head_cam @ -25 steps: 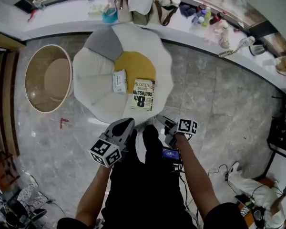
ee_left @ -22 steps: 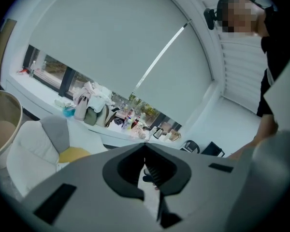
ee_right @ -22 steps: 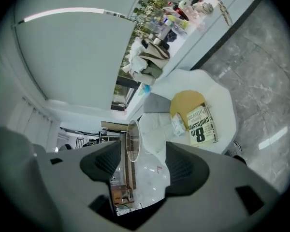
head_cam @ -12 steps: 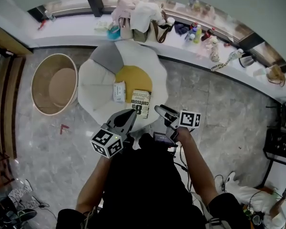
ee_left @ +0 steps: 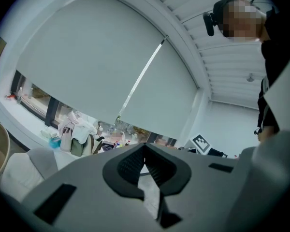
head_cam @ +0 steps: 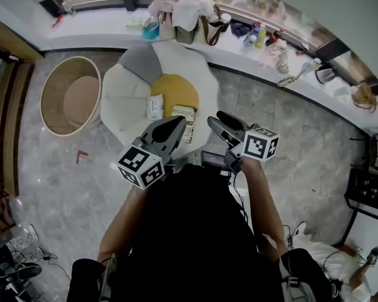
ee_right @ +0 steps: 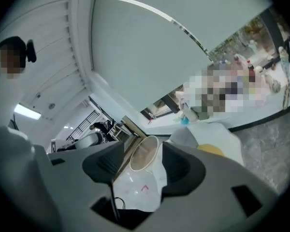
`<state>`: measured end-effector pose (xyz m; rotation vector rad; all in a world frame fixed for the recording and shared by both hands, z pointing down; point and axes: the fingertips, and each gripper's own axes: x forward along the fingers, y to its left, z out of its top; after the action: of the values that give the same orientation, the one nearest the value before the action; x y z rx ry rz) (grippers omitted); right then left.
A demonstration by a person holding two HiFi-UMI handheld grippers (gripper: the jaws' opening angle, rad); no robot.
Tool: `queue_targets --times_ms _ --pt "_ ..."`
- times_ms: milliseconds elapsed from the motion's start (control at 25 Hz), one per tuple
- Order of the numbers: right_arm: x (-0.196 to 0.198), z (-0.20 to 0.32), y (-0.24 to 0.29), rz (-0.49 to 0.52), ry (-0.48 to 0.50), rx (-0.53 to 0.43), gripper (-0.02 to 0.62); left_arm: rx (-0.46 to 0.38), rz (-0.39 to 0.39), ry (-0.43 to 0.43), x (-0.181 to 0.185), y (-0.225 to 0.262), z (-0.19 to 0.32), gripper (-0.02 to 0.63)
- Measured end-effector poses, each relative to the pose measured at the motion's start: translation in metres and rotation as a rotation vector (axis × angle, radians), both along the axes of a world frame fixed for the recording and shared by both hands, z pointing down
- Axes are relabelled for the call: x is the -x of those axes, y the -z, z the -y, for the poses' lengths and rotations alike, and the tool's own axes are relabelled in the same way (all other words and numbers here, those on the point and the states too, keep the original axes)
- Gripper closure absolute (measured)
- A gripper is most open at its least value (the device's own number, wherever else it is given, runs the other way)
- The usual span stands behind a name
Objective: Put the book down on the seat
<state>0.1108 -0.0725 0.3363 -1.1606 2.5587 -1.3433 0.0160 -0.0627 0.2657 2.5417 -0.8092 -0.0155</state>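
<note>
The book (head_cam: 189, 118), a paperback with a black-and-yellow cover, lies flat on the white petal-shaped seat (head_cam: 127, 96), just right of its yellow centre. A white packet (head_cam: 155, 106) lies next to it. Both grippers hover above the seat's near edge, apart from the book. My left gripper (head_cam: 175, 124) covers the book's lower left corner in the head view; its jaws (ee_left: 145, 146) meet at the tips with nothing in them. My right gripper (head_cam: 215, 118) is open; its jaws (ee_right: 143, 152) have just been closing a little, with nothing between them.
A round tan basket (head_cam: 48, 83) stands on the marble floor left of the seat, also seen between the right jaws as the basket (ee_right: 144, 154). Behind the seat a long sill (head_cam: 94, 24) carries bags (head_cam: 183, 11) and bottles (head_cam: 258, 33). A red mark (head_cam: 82, 156) is on the floor.
Both grippers have risen away from the seat and now sit higher in the head view. The right gripper has rolled over. The book has stayed where it lay.
</note>
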Motion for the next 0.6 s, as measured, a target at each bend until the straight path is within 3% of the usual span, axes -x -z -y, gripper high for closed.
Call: queue_targets --times_ms 360,600 --pt "-0.002 -0.017 0.039 -0.113 0.055 -0.150 0.428 -0.050 0.009 -0.033 -0.026 0.018 -0.008 0.594" --pt "-0.003 -0.021 0.053 -0.115 0.057 -0.231 0.519 -0.070 0.017 -0.061 -0.038 0.020 -0.013 0.594"
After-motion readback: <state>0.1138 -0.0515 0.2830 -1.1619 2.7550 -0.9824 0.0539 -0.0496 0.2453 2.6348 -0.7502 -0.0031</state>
